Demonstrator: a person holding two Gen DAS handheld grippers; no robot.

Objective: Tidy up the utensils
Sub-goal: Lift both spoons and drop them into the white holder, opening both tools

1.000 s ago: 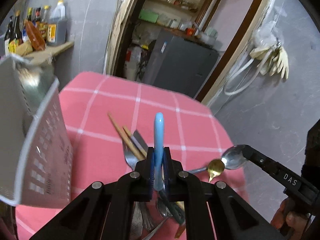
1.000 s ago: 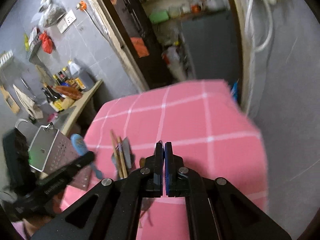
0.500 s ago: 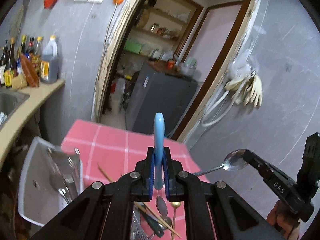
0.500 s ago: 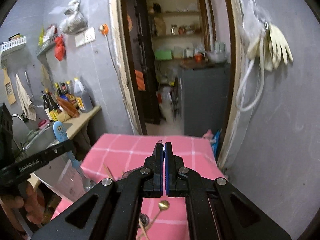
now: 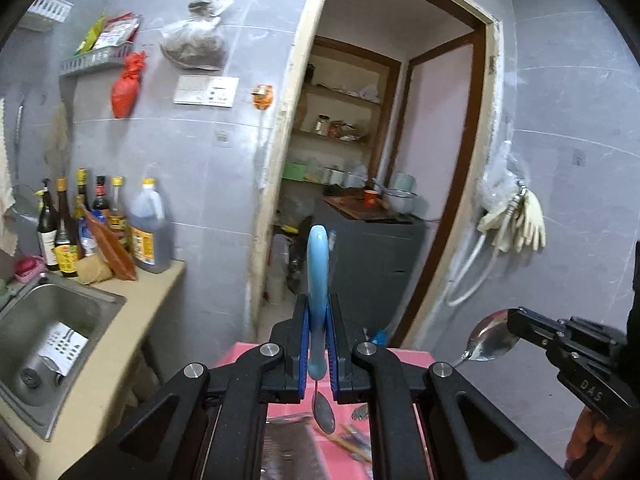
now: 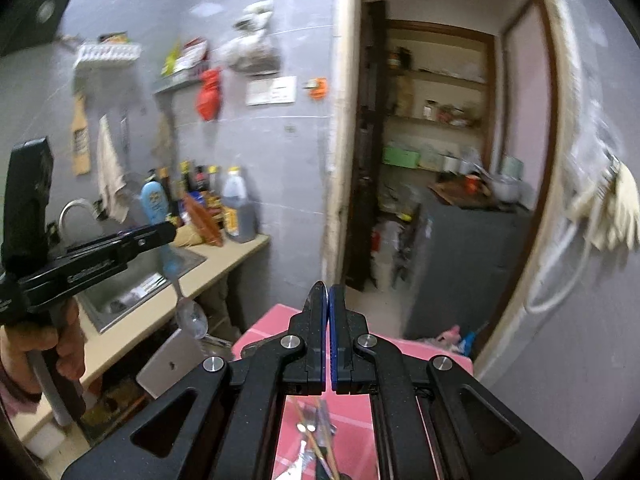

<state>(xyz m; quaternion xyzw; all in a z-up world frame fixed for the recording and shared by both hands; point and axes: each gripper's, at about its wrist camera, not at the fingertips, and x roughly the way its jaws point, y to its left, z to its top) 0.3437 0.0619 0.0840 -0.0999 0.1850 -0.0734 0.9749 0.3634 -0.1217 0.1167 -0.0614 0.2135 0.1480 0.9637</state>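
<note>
My left gripper [image 5: 318, 320] is shut on a blue-handled spoon [image 5: 318, 264], handle up and bowl hanging below the fingers. It also shows in the right wrist view [image 6: 154, 204], held high at the left. My right gripper [image 6: 329, 300] is shut on a steel spoon, whose edge shows between its fingers. That steel spoon [image 5: 490, 340] shows at the right of the left wrist view, gripped by its bowl. Both grippers are raised above the pink checked table [image 6: 420, 354]. Loose utensils and chopsticks [image 6: 316, 444] lie on the table below.
A grey perforated utensil holder [image 6: 172, 364] stands at the table's left edge. A counter with a steel sink [image 5: 44, 332] and several bottles [image 5: 96, 224] is at the left. A doorway with a dark cabinet [image 5: 372, 264] is ahead, and gloves [image 5: 516, 220] hang on the right wall.
Both grippers have risen and tilted upward with their spoons. The table and the utensil holder have dropped to the bottom of both views.
</note>
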